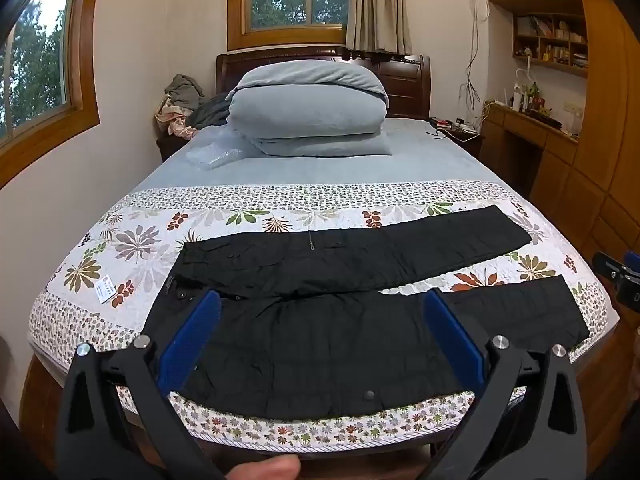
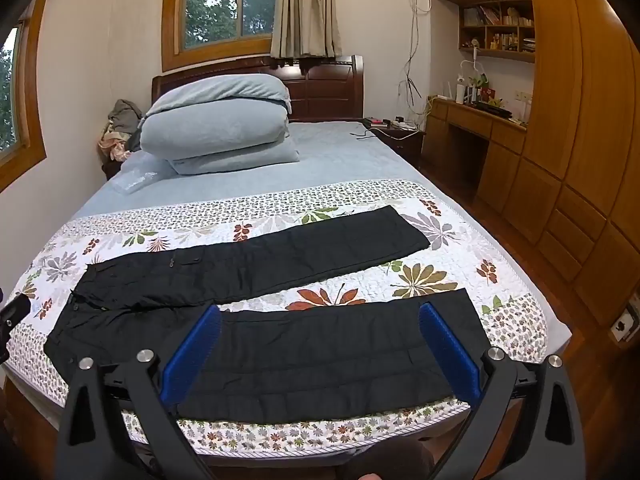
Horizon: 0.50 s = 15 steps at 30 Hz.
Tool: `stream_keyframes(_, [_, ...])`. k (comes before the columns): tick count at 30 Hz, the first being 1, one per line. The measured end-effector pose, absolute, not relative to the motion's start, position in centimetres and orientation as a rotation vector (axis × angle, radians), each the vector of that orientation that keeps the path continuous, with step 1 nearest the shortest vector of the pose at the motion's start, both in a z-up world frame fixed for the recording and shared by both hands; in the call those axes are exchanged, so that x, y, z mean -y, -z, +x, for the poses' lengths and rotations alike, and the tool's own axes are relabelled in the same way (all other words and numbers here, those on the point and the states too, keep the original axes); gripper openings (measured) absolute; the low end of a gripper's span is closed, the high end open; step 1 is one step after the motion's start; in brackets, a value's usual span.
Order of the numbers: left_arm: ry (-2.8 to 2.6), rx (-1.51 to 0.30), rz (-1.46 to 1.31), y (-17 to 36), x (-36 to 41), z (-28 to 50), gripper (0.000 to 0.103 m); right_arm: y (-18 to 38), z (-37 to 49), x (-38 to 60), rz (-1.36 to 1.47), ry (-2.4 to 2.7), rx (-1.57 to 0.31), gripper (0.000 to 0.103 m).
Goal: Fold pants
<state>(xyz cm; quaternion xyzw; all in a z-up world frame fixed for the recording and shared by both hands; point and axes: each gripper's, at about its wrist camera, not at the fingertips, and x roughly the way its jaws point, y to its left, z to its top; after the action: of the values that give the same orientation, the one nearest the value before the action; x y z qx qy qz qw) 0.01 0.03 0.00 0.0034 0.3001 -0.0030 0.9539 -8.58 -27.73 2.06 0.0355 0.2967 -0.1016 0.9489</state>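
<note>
A wooden-framed bed (image 1: 440, 160) with a floral quilted cover (image 1: 132, 240) fills both views. Across its near end lie the black padded pants (image 1: 320, 344), spread flat with waistband to the left and both legs running right, slightly parted. No fold shows yet, so by my reading the whole task is left. The left gripper (image 1: 322, 304) and right gripper (image 2: 320, 316) hover above the nearer leg, fingers spread wide, holding nothing.

Black pants (image 1: 320, 276) lie flat, unfolded across the bed's foot; legs spread apart.
</note>
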Motion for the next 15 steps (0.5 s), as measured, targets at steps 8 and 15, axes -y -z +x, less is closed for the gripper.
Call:
stream_keyframes(8, [0.003, -0.610, 0.015, 0.02, -0.04, 0.08, 0.101, -2.00, -8.56, 27.70, 0.073, 0.205, -0.603, 0.100])
stream_keyframes(15, [-0.002, -0.612, 0.015, 0.01, 0.33, 0.15, 0.101, -1.68, -8.61, 27.84, 0.075, 0.210, -0.604, 0.100])
